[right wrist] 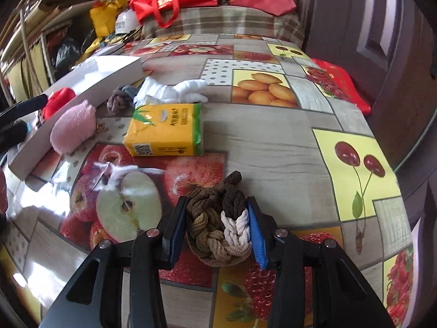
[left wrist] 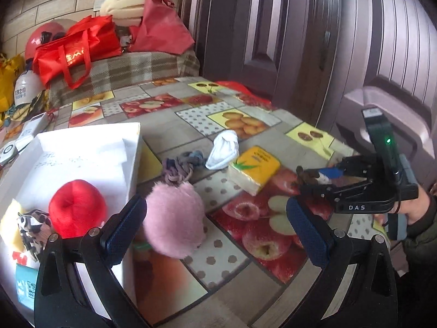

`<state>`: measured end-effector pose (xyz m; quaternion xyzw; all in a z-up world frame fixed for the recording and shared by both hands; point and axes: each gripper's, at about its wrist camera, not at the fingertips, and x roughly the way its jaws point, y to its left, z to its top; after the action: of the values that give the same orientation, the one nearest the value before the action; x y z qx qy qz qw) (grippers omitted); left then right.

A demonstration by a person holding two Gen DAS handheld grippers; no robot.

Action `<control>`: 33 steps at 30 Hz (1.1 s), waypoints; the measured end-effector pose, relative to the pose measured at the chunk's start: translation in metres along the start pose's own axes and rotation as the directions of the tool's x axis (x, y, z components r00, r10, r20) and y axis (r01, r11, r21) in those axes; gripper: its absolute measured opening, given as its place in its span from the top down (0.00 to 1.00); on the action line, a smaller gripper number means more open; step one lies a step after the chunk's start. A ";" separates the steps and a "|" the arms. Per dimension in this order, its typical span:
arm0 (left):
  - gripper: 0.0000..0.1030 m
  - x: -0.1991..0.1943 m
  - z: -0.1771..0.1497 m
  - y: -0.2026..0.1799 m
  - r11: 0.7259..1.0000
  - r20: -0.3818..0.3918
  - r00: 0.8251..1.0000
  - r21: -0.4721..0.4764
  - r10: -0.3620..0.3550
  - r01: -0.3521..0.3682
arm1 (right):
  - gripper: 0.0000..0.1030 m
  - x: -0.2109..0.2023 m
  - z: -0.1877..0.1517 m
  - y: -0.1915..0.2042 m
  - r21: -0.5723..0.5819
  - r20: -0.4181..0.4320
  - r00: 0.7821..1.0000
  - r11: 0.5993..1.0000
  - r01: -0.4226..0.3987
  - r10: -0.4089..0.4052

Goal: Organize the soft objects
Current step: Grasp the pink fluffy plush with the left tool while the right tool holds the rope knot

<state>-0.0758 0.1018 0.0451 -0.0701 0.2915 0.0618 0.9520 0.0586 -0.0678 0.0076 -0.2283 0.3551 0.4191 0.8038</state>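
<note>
Right tool (right wrist: 217,228) is clamped on one braided brown-and-white scrunchie (right wrist: 218,227), held above the fruit-print surface (right wrist: 273,142), pads pressing both sides. Left tool (left wrist: 215,229) is spread wide, nothing between its fingers, with the pink pompom (left wrist: 174,218) just ahead of its left finger, beside the box wall. One white box (left wrist: 90,147) at the left holds one red yarn ball (left wrist: 77,207) and one spotted scrunchie (left wrist: 34,224); other bits in its near corner I can't identify. Loose on the surface: one pink pompom, one grey-purple scrunchie (left wrist: 180,166), one white cloth bundle (left wrist: 222,147), one yellow tissue pack (left wrist: 254,169). Cloth touches the tissue pack's far end. Two red bags (left wrist: 79,46) sit on the plaid bench behind.
</note>
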 end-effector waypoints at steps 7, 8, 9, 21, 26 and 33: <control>0.00 0.025 -0.004 -0.013 0.997 -0.061 0.995 0.011 0.079 -0.079 | 0.59 0.001 -0.001 -0.008 0.004 0.004 0.998 0.998 -0.058 0.058; 0.00 0.034 -0.001 -0.012 0.998 -0.092 0.994 0.001 0.062 -0.062 | 0.58 0.000 -0.001 -0.009 0.007 0.005 0.998 0.998 -0.065 0.065; 0.00 0.038 0.000 -0.013 0.998 -0.113 0.992 0.003 0.055 -0.055 | 0.58 0.001 -0.001 -0.010 0.007 0.006 0.997 0.997 -0.071 0.071; 0.00 -0.019 0.004 -0.062 0.978 0.112 0.993 0.206 -0.024 0.000 | 0.58 0.002 0.001 -0.008 0.009 0.004 0.995 0.995 -0.098 0.098; 0.00 0.005 0.018 -0.014 0.994 0.003 0.996 0.066 0.085 -0.085 | 0.58 0.001 0.000 -0.010 0.012 0.004 0.995 0.995 -0.103 0.103; 0.00 0.026 0.006 -0.037 0.991 -0.101 0.994 0.120 -0.041 0.053 | 0.57 0.002 0.001 -0.009 0.005 0.000 0.995 0.995 -0.097 0.097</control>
<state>-0.0452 0.0688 0.0386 -0.0215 0.3394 0.0181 0.9402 0.0669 -0.0713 0.0074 -0.2088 0.3669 0.4567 0.7831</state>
